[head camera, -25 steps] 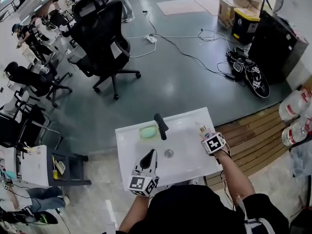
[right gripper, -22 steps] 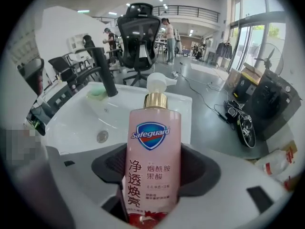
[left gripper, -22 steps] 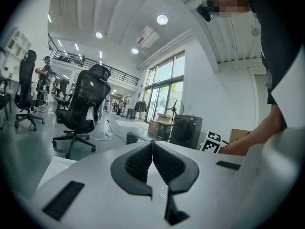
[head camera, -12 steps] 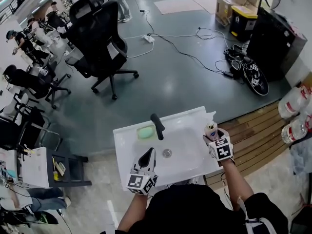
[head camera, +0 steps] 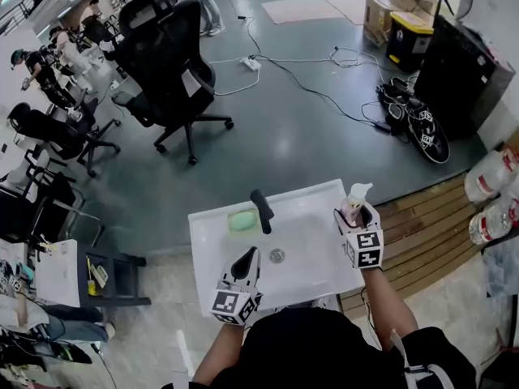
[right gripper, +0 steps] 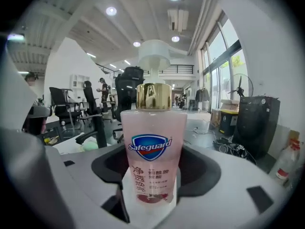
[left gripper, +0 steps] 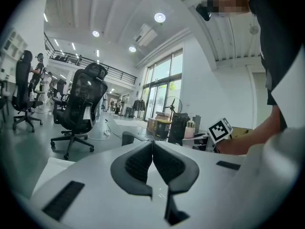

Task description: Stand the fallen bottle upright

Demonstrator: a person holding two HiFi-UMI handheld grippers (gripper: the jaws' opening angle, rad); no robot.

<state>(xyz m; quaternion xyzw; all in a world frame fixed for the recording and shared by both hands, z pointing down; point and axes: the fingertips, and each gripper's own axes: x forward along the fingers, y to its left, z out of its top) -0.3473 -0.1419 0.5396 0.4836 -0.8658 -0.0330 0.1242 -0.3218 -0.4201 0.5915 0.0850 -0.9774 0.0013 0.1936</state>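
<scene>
A clear pink soap bottle point(right gripper: 153, 151) with a gold collar and a white pump stands upright between the jaws of my right gripper point(right gripper: 155, 175), which is shut on its body. In the head view the soap bottle point(head camera: 353, 203) is held above the right rim of the white sink point(head camera: 212, 224), its pump pointing up, in the right gripper point(head camera: 355, 217). My left gripper point(head camera: 243, 264) hovers over the sink's front edge with its jaws together and nothing in them. The left gripper point(left gripper: 152, 157) view shows its pads touching.
A black faucet point(head camera: 261, 209) rises at the back of the sink, with a green soap bar point(head camera: 242, 220) on the ledge beside it and a drain point(head camera: 277, 255) in the basin. Black office chairs point(head camera: 166, 63) and floor cables lie beyond. Wooden boards point(head camera: 422, 225) are at right.
My right gripper has lifted and tipped the bottle from lying at the sink's right rim to upright, pump up. The left gripper has stayed in place.
</scene>
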